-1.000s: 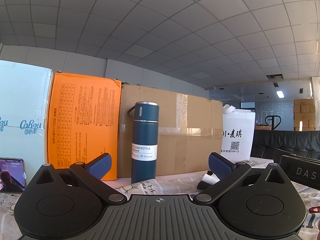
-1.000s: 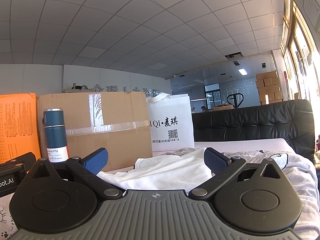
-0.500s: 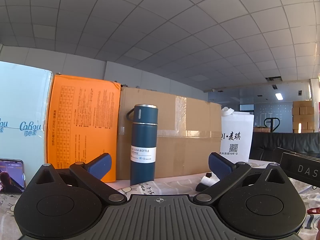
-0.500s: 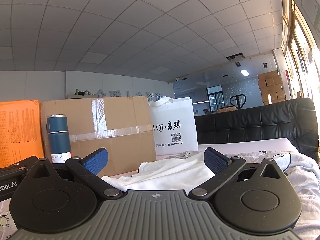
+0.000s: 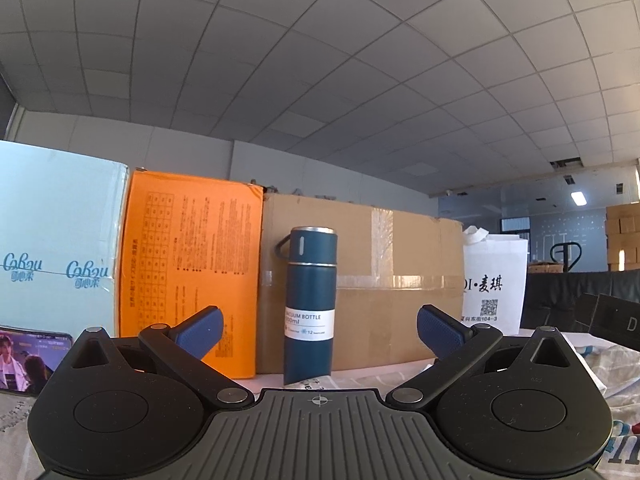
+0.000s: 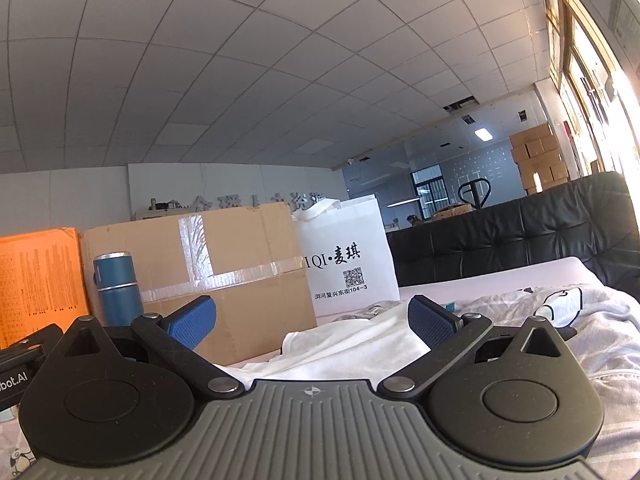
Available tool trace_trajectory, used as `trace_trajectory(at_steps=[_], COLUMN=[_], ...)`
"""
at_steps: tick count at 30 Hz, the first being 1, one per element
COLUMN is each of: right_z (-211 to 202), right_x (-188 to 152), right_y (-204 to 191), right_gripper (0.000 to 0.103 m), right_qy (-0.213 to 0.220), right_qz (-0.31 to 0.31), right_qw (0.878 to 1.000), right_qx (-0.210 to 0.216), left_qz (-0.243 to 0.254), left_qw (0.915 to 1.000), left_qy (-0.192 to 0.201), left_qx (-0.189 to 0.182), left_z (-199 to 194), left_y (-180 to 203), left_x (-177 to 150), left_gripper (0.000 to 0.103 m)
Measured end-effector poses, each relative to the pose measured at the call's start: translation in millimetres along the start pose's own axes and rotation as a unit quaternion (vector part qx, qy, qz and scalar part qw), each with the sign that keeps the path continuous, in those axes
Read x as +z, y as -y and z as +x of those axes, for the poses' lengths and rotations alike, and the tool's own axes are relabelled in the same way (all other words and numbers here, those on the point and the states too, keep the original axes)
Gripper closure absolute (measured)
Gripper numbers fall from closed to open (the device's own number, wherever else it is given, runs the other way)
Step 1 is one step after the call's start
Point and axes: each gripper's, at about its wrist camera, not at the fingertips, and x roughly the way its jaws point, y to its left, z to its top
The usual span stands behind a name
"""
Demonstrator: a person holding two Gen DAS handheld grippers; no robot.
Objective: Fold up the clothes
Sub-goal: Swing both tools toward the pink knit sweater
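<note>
A white garment [image 6: 352,344] lies crumpled on the table straight ahead of my right gripper [image 6: 312,320], which is open and empty just above it. A grey printed garment [image 6: 576,312] lies to its right. My left gripper [image 5: 320,328] is open and empty, held low over a printed cloth [image 5: 360,380] and pointing at a blue vacuum bottle [image 5: 310,304].
Along the back stand a light blue box [image 5: 56,248], an orange box [image 5: 192,264], a taped cardboard box [image 5: 392,280] and a white tote bag [image 6: 344,264]. A phone [image 5: 28,360] leans at far left. A black sofa [image 6: 520,236] stands behind the table.
Both views have tilted slightly upward: the bottle, boxes and bag sit lower in frame than a second ago. Both grippers stayed open.
</note>
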Motion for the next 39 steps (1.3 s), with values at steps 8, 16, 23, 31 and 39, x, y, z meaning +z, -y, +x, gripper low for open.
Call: trace_trajectory(at_steps=[8,16,23,31,39], right_z=[-6.1,-22.7,-56.2,-126.9,-184.5], right_x=[0.5,7.7,43.5,54.5,76.4], right_y=[0.5,-1.8,-0.2,-25.6,-48.7], right_gripper=[0.000,0.000,0.000,0.000,0.000], right_qy=[0.020,0.066,0.058,0.037,0.040], right_qz=[0.012,0.005,0.039,0.038,0.060], right_qw=[1.000,0.998,0.998,0.998,0.994], right_qx=[0.003,0.005,-0.008,0.030,0.080], left_qz=[0.002,0.010,0.015,0.010,0.017], left_qw=[0.9999,0.9998,0.9992,0.9984,0.9963], left_qy=[0.007,0.018,0.036,0.056,0.084], left_qx=[-0.010,-0.003,-0.013,-0.001,-0.002], left_z=[-4.8,-22.5,-54.4,-115.5,-170.0], left_y=[0.8,3.0,-0.5,-18.0,-66.0], left_x=[4.0,23.2,45.2,69.8,93.5], left_gripper=[0.000,0.000,0.000,0.000,0.000])
